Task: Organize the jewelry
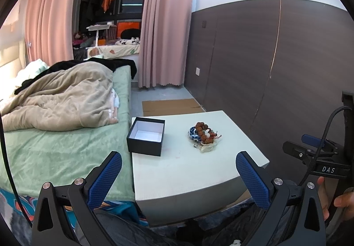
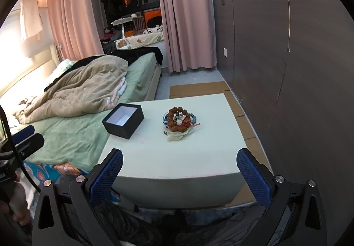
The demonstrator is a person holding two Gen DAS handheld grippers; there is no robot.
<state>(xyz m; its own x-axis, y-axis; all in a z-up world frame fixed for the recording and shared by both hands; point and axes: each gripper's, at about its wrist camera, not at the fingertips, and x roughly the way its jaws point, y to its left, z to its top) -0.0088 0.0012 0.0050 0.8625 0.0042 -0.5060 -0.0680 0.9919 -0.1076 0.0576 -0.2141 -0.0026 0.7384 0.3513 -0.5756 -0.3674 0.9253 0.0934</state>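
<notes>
One jewelry pile (image 2: 179, 123) beyond hand-held gripper (image 2: 179, 165)

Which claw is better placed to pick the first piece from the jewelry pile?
Probably the right claw: open, and the jewelry pile lies straight ahead between its fingers. The left claw, also open, sits nearer the black box, with the pile off to its right.

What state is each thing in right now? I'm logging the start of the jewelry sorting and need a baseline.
left gripper: open, holding nothing, short of the table.
right gripper: open, holding nothing, short of the table.
black box: lid off, white inside, nothing in it.
jewelry pile: heaped together on the table, beside the box, not touching it.
white table: carries the box and the pile.
curtains: parted.
</notes>
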